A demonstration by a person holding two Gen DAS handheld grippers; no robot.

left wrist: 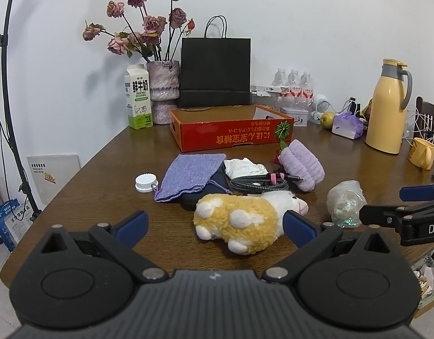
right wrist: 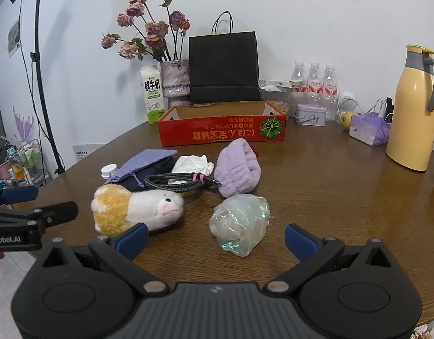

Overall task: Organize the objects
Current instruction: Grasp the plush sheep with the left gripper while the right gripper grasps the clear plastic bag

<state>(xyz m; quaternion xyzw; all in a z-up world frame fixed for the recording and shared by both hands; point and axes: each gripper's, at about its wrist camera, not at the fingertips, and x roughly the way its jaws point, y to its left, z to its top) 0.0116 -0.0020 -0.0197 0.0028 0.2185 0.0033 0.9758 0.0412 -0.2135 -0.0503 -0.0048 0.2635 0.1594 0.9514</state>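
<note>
Both grippers hover spread wide above the desk (left wrist: 104, 169): the left gripper (left wrist: 215, 224) faces the plush sheep (left wrist: 239, 220), the right gripper (right wrist: 216, 236) the crumpled plastic bundle (right wrist: 239, 223).

On the milk carton (right wrist: 152, 93) I read the large characters "鲜牛奶", with small print beneath that I can't resolve. The red cardboard box (right wrist: 222, 131) carries a line of yellow characters printed upside down; I can't make them out reliably. In the right wrist view, the left gripper (right wrist: 33, 200) body shows white lettering "nRobot.AI", cut off at the frame edge. In the left wrist view, the right gripper (left wrist: 392, 202) shows "D A", also cut off.
</note>
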